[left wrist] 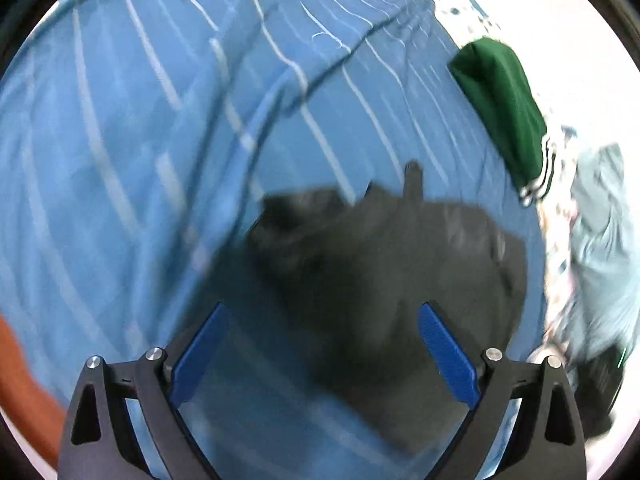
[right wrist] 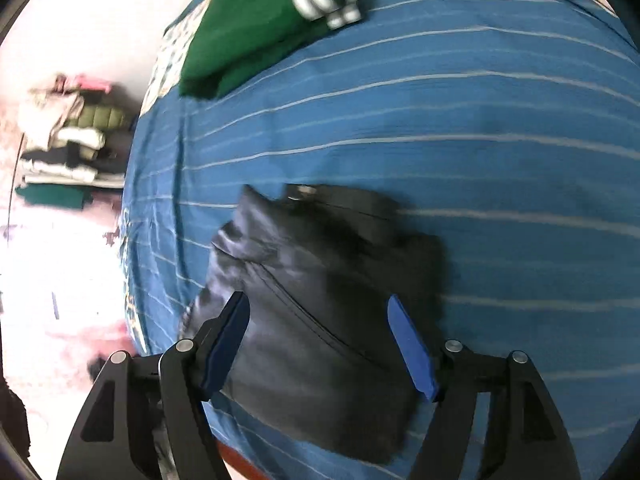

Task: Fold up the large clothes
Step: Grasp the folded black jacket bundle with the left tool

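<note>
Left gripper (left wrist: 322, 312) first: its blue-padded fingers (left wrist: 448, 354) are spread wide with nothing between them, hanging above the bed. Just past the tips lies the dark garment (left wrist: 400, 252), a blurred, bunched heap of black-grey cloth resting on the blue striped bedsheet (left wrist: 140, 140). The right pad sits over the heap's near edge, but the blur makes it impossible to say whether it touches.

Over on the right wrist view, the right gripper (right wrist: 318, 308) is just as wide, jaws apart and gripping nothing. Here the dark garment (right wrist: 320, 312) fills the gap between the fingers (right wrist: 412, 348) and runs on beyond them, a stitched seam slanting across its face and a crumpled, raised fold at the far end. It lies near the bed's edge, with sheet showing all round its far side.

Further out on the blue striped bedsheet (right wrist: 480, 120), a folded green garment (right wrist: 248, 28) with white stripes sits near the far edge, well apart from the dark one. The left view catches that green garment (left wrist: 504, 108) too, on the right, and beyond it a pale blue-grey cloth (left wrist: 604, 248) in a rumpled pile off the sheet.

Off the bed, on the right view's left side, a stack of folded clothes (right wrist: 68, 148) sits against an overexposed white background.
</note>
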Demonstrator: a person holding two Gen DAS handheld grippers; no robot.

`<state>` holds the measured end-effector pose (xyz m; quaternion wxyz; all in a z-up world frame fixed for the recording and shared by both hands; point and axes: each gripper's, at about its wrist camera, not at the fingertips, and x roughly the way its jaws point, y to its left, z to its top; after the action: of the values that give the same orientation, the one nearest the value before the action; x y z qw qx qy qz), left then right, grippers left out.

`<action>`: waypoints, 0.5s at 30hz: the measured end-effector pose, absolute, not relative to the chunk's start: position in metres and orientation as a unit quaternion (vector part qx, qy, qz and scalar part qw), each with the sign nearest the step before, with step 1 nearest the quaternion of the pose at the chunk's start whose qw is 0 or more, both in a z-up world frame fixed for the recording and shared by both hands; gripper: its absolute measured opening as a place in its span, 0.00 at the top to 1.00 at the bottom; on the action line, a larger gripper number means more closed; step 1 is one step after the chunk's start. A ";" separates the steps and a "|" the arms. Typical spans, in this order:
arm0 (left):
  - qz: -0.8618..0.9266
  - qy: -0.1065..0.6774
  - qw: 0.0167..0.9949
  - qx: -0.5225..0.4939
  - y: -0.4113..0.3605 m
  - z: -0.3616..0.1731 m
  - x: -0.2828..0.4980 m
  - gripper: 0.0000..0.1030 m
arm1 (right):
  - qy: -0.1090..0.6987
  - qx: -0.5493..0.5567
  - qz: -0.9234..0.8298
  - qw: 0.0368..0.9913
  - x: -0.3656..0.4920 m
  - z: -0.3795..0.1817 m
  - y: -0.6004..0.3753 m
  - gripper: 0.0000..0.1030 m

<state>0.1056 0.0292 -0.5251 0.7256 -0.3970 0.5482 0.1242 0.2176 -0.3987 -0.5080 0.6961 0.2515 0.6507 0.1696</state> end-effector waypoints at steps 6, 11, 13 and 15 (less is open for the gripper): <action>0.148 0.533 0.718 -0.422 0.040 -0.552 0.123 0.68 | 0.673 0.325 0.169 0.643 0.185 -0.550 -0.441 0.28; 0.142 0.519 0.714 -0.449 0.049 -0.559 0.105 0.70 | 0.685 0.384 0.247 0.568 0.179 -0.615 -0.426 0.27; 0.138 0.521 0.710 -0.453 0.051 -0.560 0.105 0.70 | 0.678 0.418 0.292 0.530 0.180 -0.642 -0.411 0.21; 0.131 0.526 0.710 -0.450 0.051 -0.560 0.107 0.69 | 0.661 0.437 0.318 0.521 0.186 -0.657 -0.395 0.20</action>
<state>0.1068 0.0515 -0.5602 0.7097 -0.4495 0.5264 0.1313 0.1863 -0.3954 -0.6572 0.5209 0.4366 0.6608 0.3183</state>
